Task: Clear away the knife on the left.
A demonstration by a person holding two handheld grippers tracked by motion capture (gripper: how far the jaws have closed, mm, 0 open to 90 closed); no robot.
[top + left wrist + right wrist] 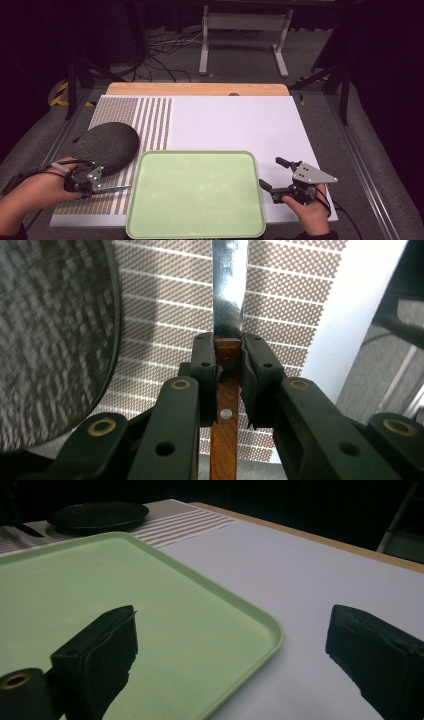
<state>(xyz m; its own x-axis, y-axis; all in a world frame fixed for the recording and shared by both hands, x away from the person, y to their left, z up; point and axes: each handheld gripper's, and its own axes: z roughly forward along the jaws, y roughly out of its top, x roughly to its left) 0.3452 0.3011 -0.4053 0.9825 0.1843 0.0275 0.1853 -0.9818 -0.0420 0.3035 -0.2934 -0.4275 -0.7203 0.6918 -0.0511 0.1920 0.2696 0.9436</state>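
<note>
The pale green rectangular plastic tray [196,195] lies nearest the person on the white-topped counter [235,120], and nothing lies in it.

Just left of the tray, the left gripper [229,352] pinches a knife with a brown riveted wooden handle and bright steel blade [229,295]. Its fingers [206,371] are pressed on the handle right behind the blade, which points toward the tray's left rim above the brown-and-white striped placemat [280,295].

Just right of the tray, the right gripper [280,175] is empty, its fingers [102,655] spread wide either side of the tray's right rim.

The hold on the knife looks narrow and far forward. I judge the handle could pivot or slip if the blade meets resistance, and a sweep toward the tray could strike the rim and nudge the tray.

Farther back and left of the tray sits a dark grey oval woven dish [106,146], seemingly empty. A careless backswing of the left gripper might knock it.
</note>
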